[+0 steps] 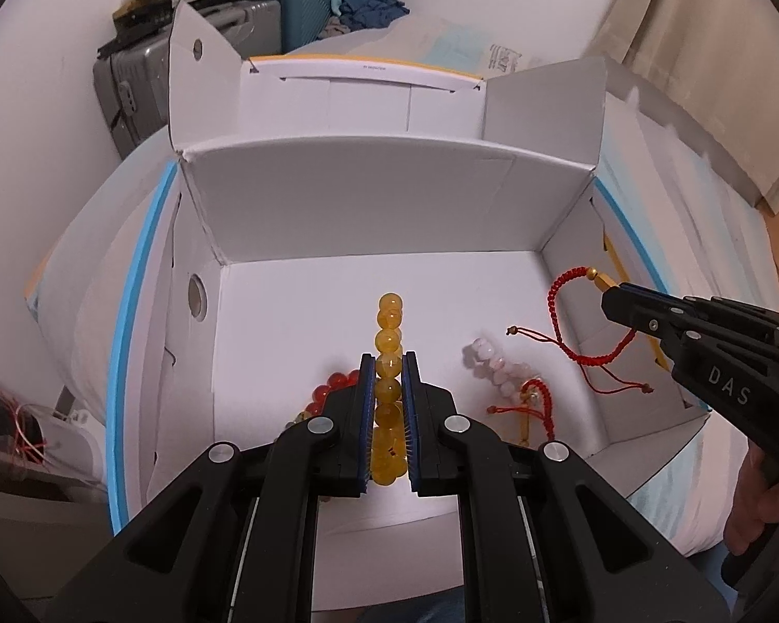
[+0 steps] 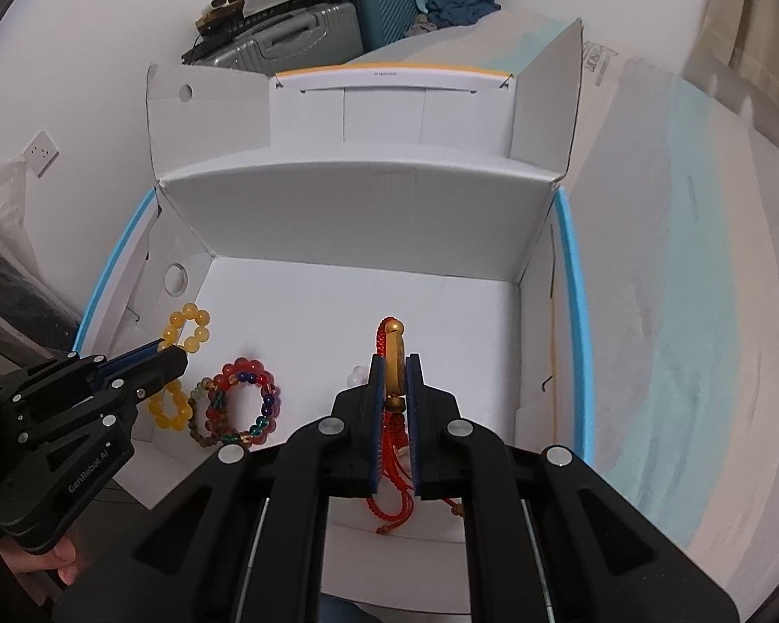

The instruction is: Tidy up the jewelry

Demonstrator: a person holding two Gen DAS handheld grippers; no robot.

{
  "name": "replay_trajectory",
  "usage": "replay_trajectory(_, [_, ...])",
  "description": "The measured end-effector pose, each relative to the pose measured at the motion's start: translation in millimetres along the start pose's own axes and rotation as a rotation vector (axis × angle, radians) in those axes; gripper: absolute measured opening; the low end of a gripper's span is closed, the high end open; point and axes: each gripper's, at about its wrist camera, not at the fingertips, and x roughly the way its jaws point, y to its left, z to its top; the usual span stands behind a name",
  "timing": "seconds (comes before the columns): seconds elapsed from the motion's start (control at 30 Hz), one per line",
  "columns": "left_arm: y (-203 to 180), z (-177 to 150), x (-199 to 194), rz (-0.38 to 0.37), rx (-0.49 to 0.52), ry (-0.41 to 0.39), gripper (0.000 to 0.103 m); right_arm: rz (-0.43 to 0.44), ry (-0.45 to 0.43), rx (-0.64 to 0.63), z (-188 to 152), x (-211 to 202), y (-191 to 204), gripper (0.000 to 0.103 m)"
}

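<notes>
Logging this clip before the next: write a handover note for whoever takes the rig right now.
Left tongs: shut on the yellow bead bracelet, held above the white box floor.
Right tongs: shut on the red cord bracelet by its gold bead.
In the box: multicolour bead bracelets, a pale pink bead bracelet, a second red cord bracelet.
Done: several pieces in the box. Left: set down both held bracelets.

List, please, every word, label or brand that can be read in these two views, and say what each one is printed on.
"DAS": on the body of the right gripper, seen from the left wrist.
"GenRobot.AI": on the body of the left gripper, seen from the right wrist.
Small dark print on the cardboard box's back flap: too small to read.
</notes>
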Motion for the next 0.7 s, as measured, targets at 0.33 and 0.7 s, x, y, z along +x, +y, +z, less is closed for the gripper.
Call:
replay_trajectory(0.33, [9, -7, 12, 0.027, -0.010, 0.017, 0.016, 0.004, 0.025, 0.007, -7, 14, 2, 0.032])
replay_trajectory(0.7, [17, -8, -20, 0.096, -0.019, -0.077, 0.084, 0.025, -0.052, 0.058, -13, -16, 1, 0.077])
